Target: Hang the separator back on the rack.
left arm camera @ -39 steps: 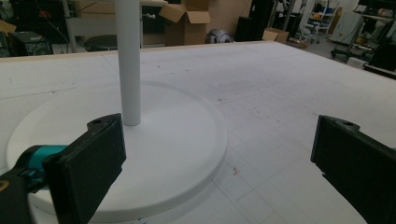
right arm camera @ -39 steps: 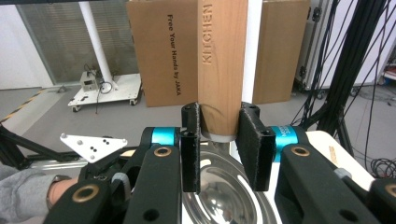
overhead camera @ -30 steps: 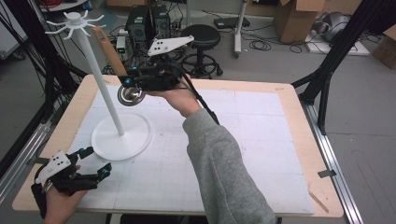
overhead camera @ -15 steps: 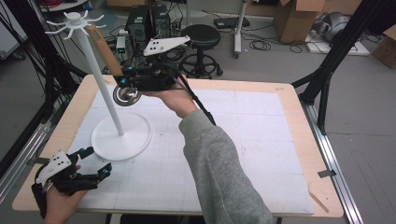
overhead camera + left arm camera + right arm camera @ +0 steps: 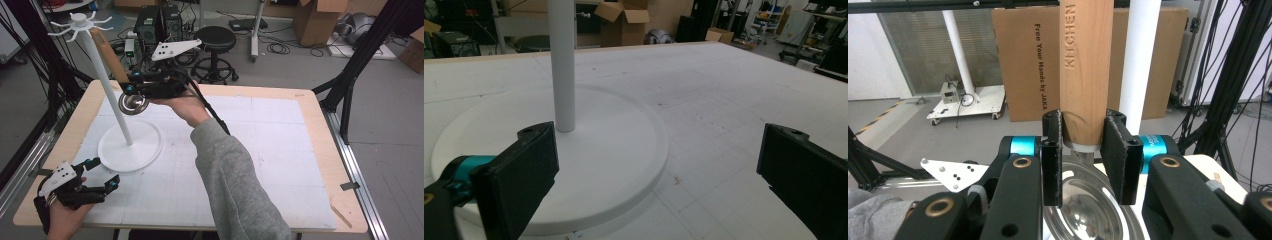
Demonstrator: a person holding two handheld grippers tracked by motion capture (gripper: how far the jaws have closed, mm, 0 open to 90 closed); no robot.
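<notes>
Even indoor light, soft shadows, slightly grainy, close parts blurred

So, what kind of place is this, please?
Probably a lab or workshop, not a kitchen. Black frame legs stand around the table, cables lie over the bare floor, and cardboard boxes are stacked behind it.

A wood-edged surface (image 5: 310, 107) carries a white gridded mat (image 5: 270, 155), with a white hook stand's round base (image 5: 145, 147) at nine o'clock.
</notes>
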